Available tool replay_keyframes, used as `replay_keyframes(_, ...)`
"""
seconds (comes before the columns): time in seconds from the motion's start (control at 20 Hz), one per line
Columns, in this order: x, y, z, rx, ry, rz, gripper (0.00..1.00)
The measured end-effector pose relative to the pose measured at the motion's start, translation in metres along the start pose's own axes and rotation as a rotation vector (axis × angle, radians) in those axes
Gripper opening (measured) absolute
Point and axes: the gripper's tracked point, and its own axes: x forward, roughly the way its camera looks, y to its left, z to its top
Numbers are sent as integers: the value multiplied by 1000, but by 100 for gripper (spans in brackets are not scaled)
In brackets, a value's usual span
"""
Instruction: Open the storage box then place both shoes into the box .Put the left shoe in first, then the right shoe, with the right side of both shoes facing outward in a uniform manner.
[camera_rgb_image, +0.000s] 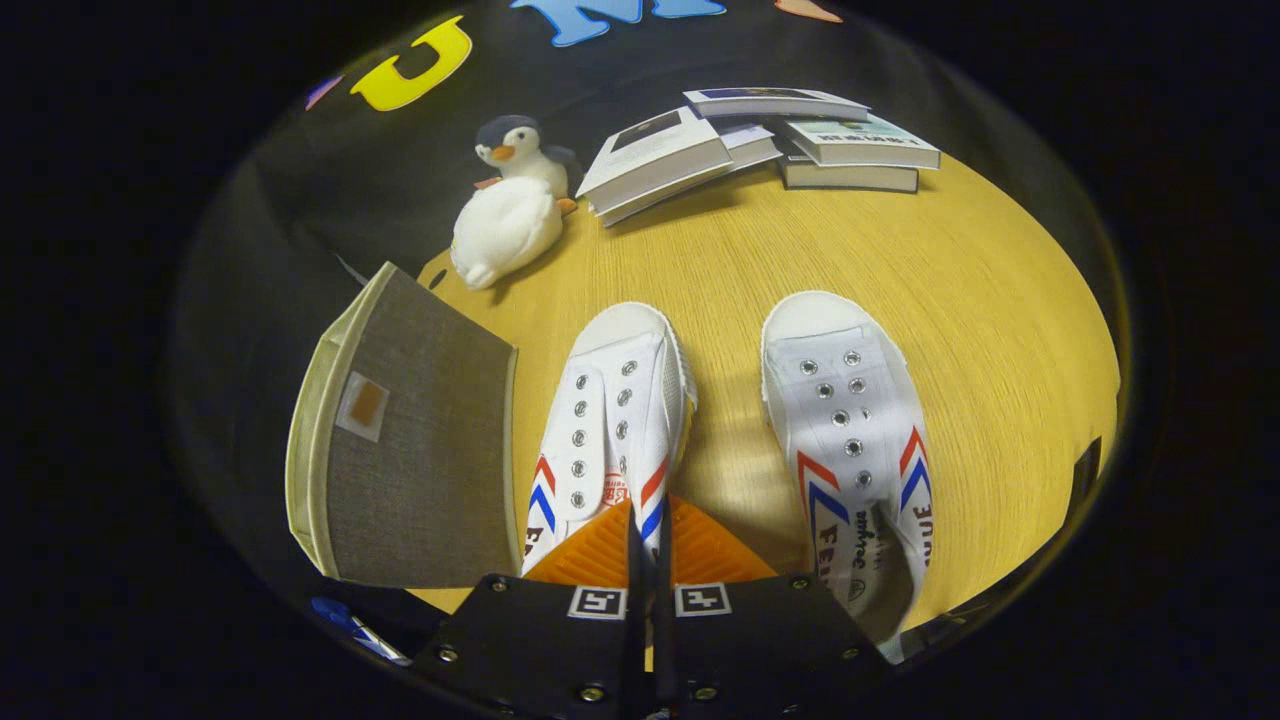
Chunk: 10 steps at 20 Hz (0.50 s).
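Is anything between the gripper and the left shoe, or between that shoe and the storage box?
Nothing visible. The gripper is shut on the left shoe; the grey storage box sits right beside it, no object between.

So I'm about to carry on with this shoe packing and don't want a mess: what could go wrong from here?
The gripper looks pinched on a thin side wall of the left shoe; it may slip when lifted. The storage box stands right beside that shoe, its lid seemingly still on, so swinging the shoe could knock it. The right shoe lies close and could be nudged.
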Motion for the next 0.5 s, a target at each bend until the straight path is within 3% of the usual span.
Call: replay_keyframes(0.5, -52, 56, 44, -22, -64, 36, 3)
